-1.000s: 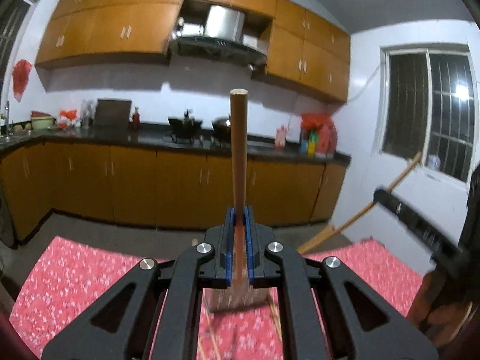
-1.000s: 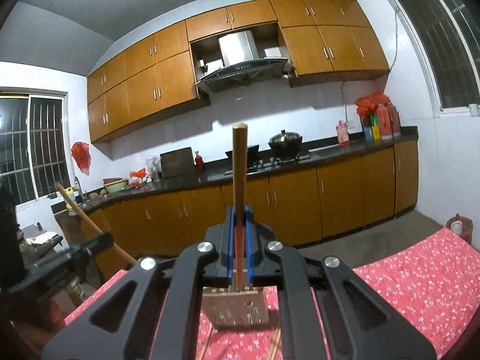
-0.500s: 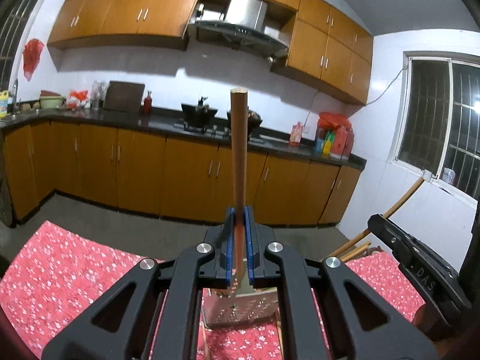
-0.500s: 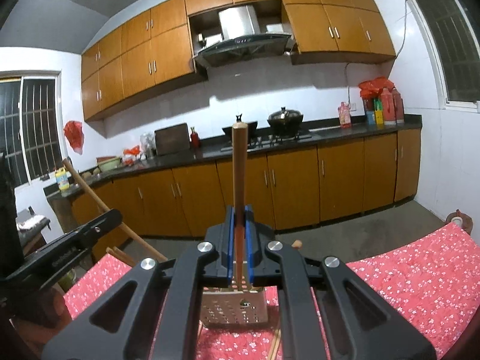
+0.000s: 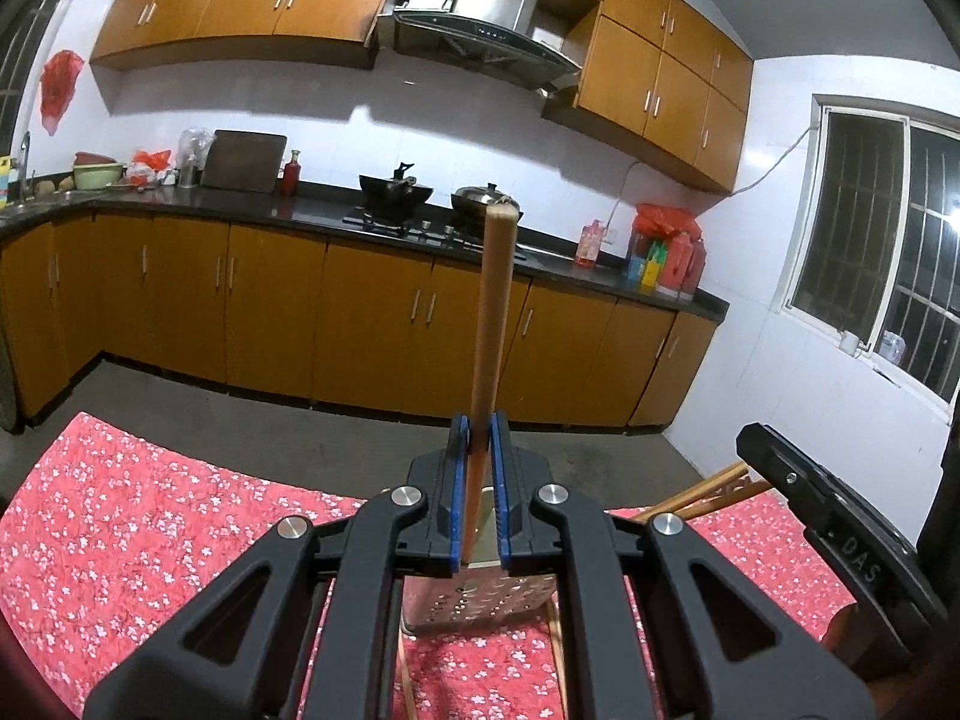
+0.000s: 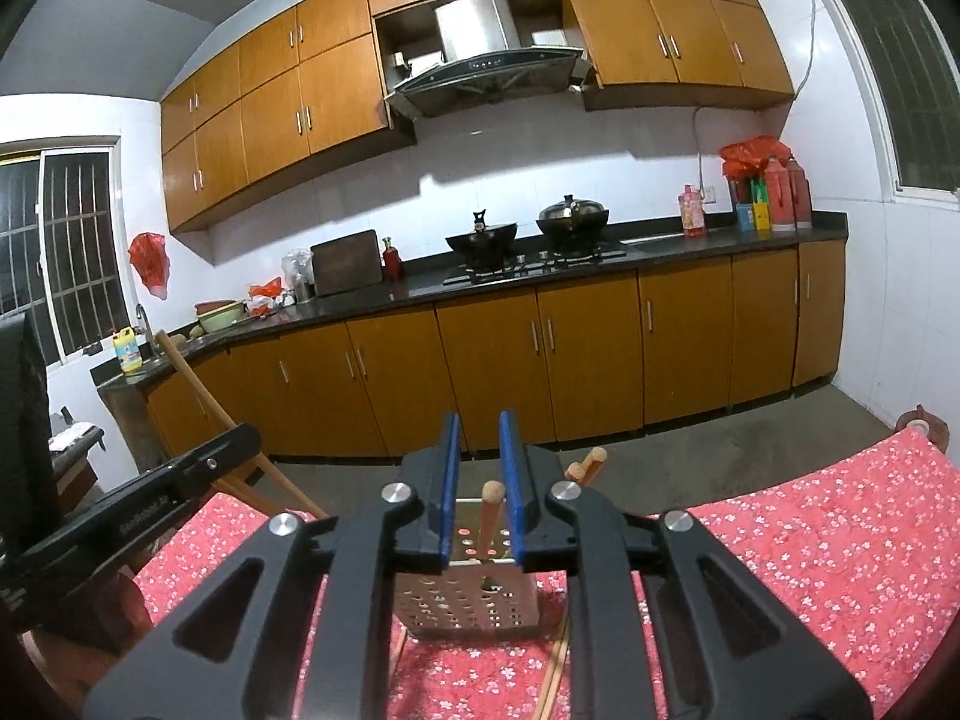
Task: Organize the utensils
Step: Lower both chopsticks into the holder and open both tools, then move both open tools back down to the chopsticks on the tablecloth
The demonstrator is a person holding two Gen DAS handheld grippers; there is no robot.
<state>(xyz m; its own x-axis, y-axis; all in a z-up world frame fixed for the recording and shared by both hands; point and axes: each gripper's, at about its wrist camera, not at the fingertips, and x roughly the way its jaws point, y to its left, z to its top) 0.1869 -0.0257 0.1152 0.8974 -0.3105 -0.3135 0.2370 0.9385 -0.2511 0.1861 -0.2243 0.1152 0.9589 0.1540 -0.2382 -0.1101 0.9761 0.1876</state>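
A perforated metal utensil holder (image 5: 480, 606) (image 6: 465, 600) stands on the red flowered cloth just below both grippers. My left gripper (image 5: 479, 438) is shut on a long wooden stick (image 5: 495, 312) that rises upright, leaning slightly right, over the holder. My right gripper (image 6: 479, 450) is opening. A shorter-looking wooden stick (image 6: 491, 504) stands in the holder between its blue pads, and the pads do not press on it. Two more wooden sticks (image 6: 585, 465) poke out of the holder's far right side.
The table's red flowered cloth (image 5: 150, 528) (image 6: 810, 540) spreads to both sides. Loose thin sticks (image 6: 555, 672) lie under the holder. A finger (image 5: 798, 480) of the right gripper shows at the right. Beyond are kitchen cabinets (image 5: 360, 324) and a bare floor.
Both grippers came down toward the holder. The right gripper's jaws parted and its stick slid down into the holder. The left gripper's stick now leans a little to the right.
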